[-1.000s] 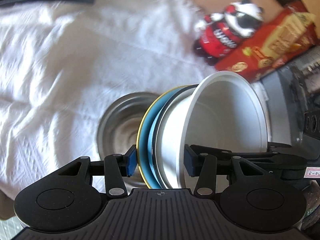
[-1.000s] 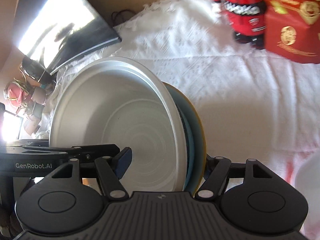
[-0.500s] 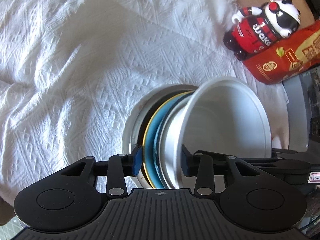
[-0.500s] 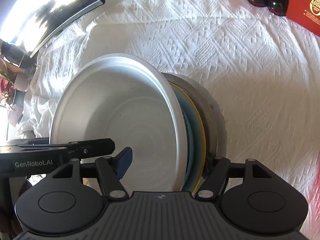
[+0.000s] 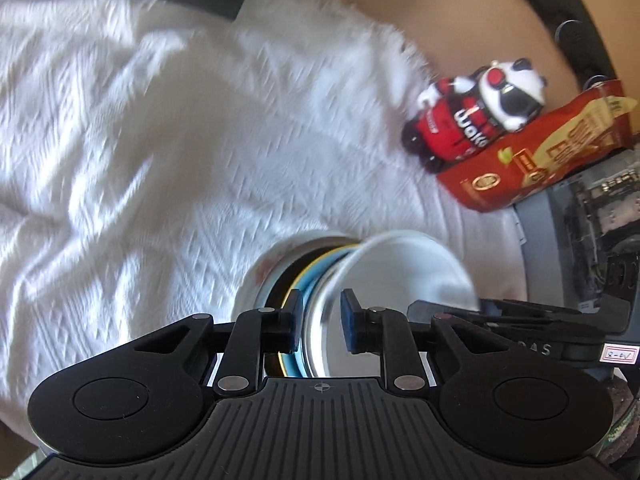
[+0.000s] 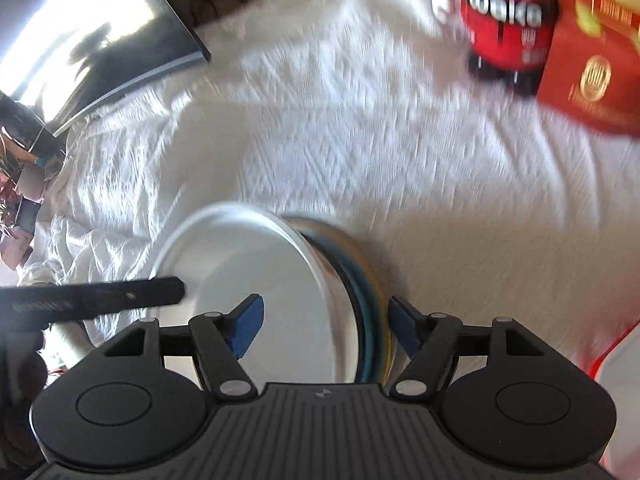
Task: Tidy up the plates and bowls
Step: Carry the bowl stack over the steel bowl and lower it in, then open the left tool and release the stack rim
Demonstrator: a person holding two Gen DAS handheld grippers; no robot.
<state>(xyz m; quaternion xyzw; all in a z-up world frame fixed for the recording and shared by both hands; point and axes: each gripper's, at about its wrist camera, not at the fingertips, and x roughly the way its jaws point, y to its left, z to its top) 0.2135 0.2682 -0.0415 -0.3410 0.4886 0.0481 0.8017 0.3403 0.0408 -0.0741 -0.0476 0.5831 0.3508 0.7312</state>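
Note:
A white bowl (image 5: 412, 268) lies on top of a blue plate with a yellow rim (image 5: 310, 292) and a black plate (image 5: 280, 292). All three nest in a steel bowl (image 5: 264, 284) on the white cloth. My left gripper (image 5: 322, 322) is closing on the near edge of the stack. The white bowl's wall and the blue plate's edge fill the gap between its pads. From the other side, my right gripper (image 6: 326, 328) grips the same stack. One pad is inside the white bowl (image 6: 256, 264) and the other is outside the yellow-rimmed plate (image 6: 370, 308).
A red panda-shaped bottle (image 5: 472, 120) and a red box (image 5: 532, 156) stand at the cloth's far right. A grey machine (image 5: 580, 208) is beside them. A dark screen (image 6: 92, 40) leans at the far left. Rumpled white cloth (image 5: 160, 160) covers the table.
The stack, held above the steel bowl a second ago, now sits inside it. My left jaws have narrowed from wide around the stack to a tight gap. Both cameras have drawn back.

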